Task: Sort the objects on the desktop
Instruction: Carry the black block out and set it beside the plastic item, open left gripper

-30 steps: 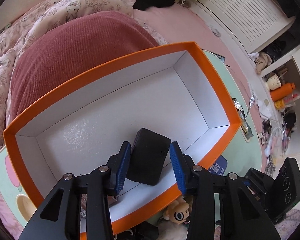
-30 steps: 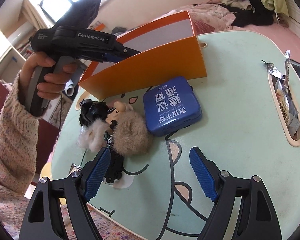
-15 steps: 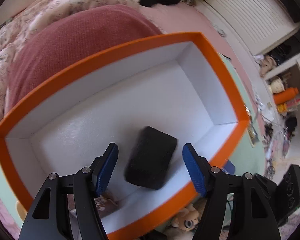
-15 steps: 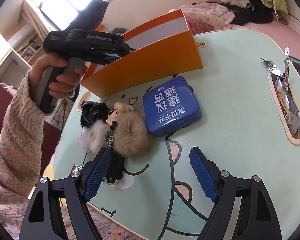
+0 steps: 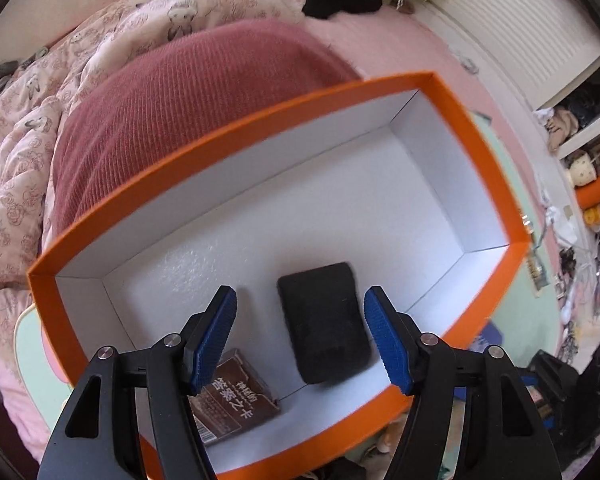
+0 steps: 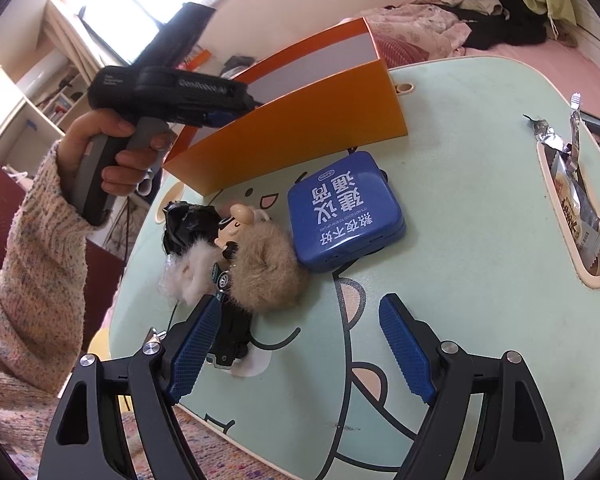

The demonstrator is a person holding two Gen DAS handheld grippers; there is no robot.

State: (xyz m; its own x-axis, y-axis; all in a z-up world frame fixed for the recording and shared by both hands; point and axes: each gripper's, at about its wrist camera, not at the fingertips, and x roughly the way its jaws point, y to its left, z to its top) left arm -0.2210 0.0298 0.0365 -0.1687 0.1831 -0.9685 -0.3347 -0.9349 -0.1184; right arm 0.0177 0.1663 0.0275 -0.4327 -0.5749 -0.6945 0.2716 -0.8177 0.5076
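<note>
Your left gripper hangs over the orange box, jaws spread wide, nothing between them. The black case lies flat on the box floor near the front wall, apart from both pads. Beside it, in the front left corner, sits one brown packet with printed characters.

Your right gripper hovers over the near edge of the mint lap table, jaws also spread wide and holding nothing.

Left outside the box, on the table just in front of its orange wall:
- one blue tin, likely rigid, smooth and a bit slippery; take it across two opposite side edges, not by the lid face.
- one tan fluffy ball touching the tin's left corner, probably soft and very light; it should squash, so close deep into the fur.
- one small doll head attached or pressed against the fluff, cannot tell which.
- one white fur tuft, likely weightless and loose.
- one black crumpled item near the table's left edge, looks soft.
- one black car key right by your left pad, hard and probably heavier; grip across its narrow body.

In the slot along the table's right edge stands a snack packet, with foil scraps near it; count unclear.
</note>
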